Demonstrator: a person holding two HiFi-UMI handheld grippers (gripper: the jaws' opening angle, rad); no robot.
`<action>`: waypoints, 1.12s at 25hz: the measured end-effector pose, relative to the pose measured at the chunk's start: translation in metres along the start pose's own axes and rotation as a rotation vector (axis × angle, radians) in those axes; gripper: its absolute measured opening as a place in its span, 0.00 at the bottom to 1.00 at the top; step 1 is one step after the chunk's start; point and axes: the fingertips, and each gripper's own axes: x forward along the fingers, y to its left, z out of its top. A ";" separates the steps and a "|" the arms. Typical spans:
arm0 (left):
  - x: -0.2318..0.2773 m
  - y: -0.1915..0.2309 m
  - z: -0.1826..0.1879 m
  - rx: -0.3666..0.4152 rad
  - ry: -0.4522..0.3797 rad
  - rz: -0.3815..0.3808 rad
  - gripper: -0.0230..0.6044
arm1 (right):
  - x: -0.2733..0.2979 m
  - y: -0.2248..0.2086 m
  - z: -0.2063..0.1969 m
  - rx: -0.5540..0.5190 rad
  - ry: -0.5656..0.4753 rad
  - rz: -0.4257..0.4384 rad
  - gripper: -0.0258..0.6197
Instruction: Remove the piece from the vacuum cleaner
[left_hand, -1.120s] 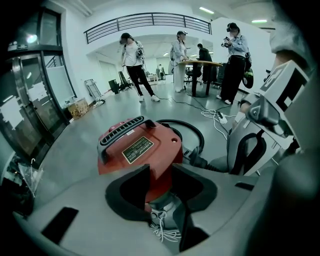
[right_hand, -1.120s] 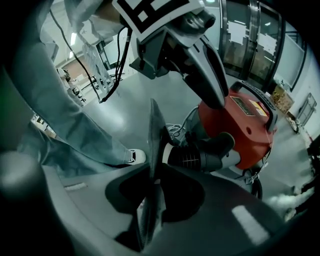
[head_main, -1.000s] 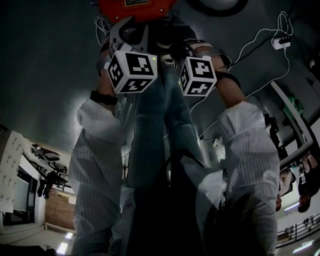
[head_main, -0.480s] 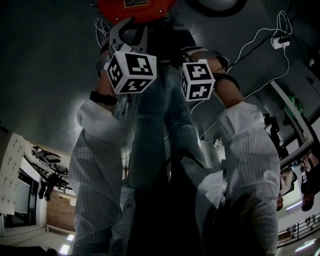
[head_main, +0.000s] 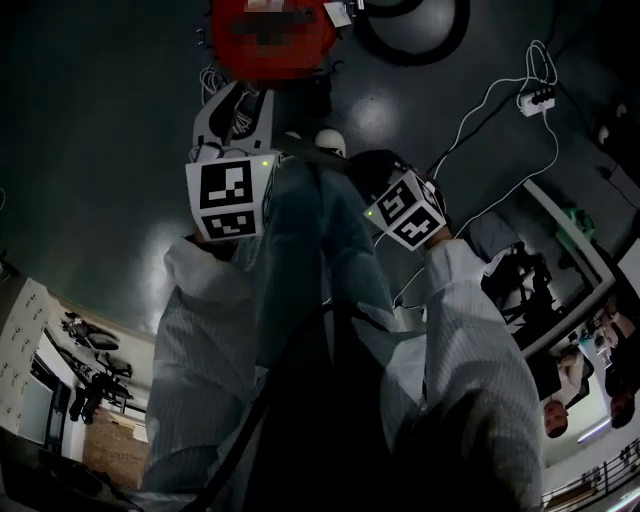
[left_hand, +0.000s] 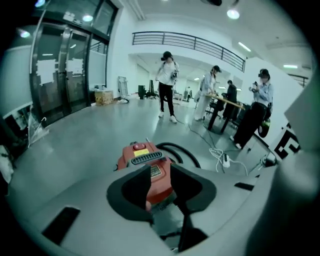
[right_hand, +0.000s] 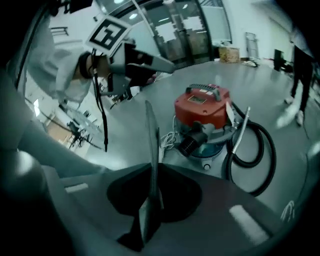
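The red vacuum cleaner (head_main: 265, 35) stands on the grey floor ahead of me, with its black hose (head_main: 410, 25) coiled beside it. My left gripper (left_hand: 161, 187) is open, and the vacuum (left_hand: 147, 162) shows through the gap between its fingers. A thin flat grey piece (right_hand: 150, 150) stands on edge between the jaws of my right gripper (right_hand: 150, 197), which press on it well clear of the vacuum (right_hand: 202, 112). The hose (right_hand: 252, 150) and a metal tube (right_hand: 239, 132) lie to the vacuum's right. Both marker cubes (head_main: 232, 195) (head_main: 407, 212) sit over the person's jeans.
A white cable runs to a power strip (head_main: 535, 98) on the floor at the right. A loose white cord (right_hand: 167, 140) lies by the vacuum's base. Several people (left_hand: 167, 85) stand around a table (left_hand: 230, 102) farther back. Glass doors (left_hand: 65, 75) line the left wall.
Both grippers have drawn back from the vacuum toward the person's body. The right cube has tilted and dropped lower. More of the floor and hose shows in the head view.
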 end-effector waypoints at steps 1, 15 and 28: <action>-0.015 0.001 0.017 -0.024 -0.029 0.013 0.22 | -0.018 -0.002 0.014 0.046 -0.064 -0.023 0.08; -0.236 -0.058 0.197 0.070 -0.214 0.141 0.06 | -0.302 0.062 0.186 0.260 -0.623 -0.213 0.08; -0.313 -0.096 0.247 0.065 -0.350 0.206 0.06 | -0.388 0.105 0.218 0.149 -0.769 -0.233 0.08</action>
